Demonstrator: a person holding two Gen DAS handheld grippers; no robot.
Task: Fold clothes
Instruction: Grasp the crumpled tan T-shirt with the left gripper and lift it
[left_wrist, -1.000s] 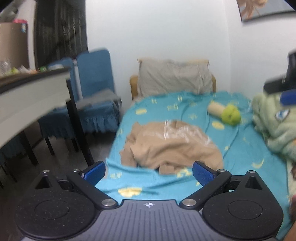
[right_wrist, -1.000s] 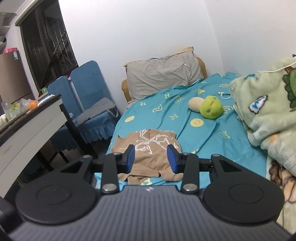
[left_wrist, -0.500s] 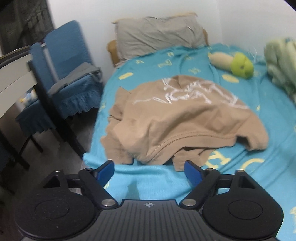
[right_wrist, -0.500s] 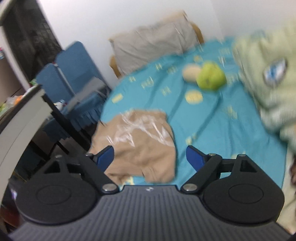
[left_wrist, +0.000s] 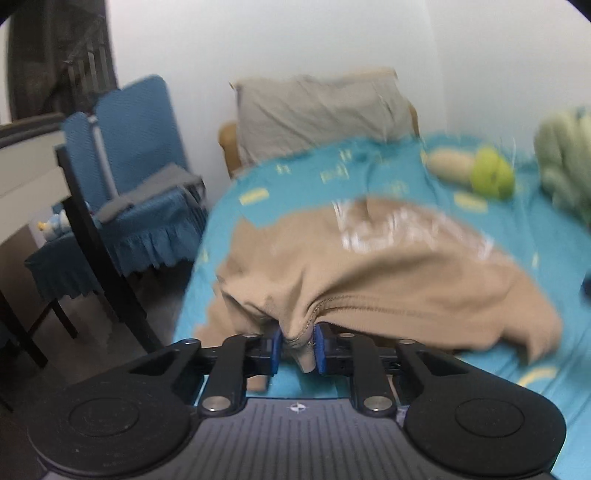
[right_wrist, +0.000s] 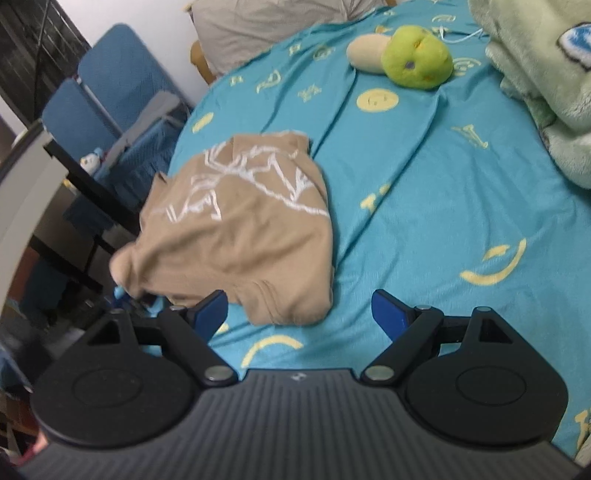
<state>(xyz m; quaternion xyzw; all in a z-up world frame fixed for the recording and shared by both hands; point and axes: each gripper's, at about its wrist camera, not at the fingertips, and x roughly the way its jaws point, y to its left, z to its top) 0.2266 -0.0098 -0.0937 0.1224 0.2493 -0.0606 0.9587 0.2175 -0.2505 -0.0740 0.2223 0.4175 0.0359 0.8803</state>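
Note:
A tan shirt (left_wrist: 388, 280) with a white line print lies crumpled on the teal bed sheet (left_wrist: 517, 332) near the bed's left edge. My left gripper (left_wrist: 297, 343) is at the shirt's near hem, its jaws closing, and a bunched fold of the hem is pinched between the blue pads (left_wrist: 276, 345). In the right wrist view the same shirt (right_wrist: 240, 236) lies left of centre. My right gripper (right_wrist: 299, 301) hangs open just above the sheet (right_wrist: 424, 206), with the shirt's near right corner between its spread fingers, untouched.
A green and beige plush toy (right_wrist: 413, 61) lies further up the bed. A pale green blanket (right_wrist: 546, 74) is heaped on the right, and a grey pillow (left_wrist: 317, 110) leans at the headboard. Blue chairs (left_wrist: 140, 147) and a desk (left_wrist: 22, 162) stand left of the bed.
My left gripper came in low to the shirt's near hem and closed on it. My right gripper opened wide and dropped toward the bed, tilting down.

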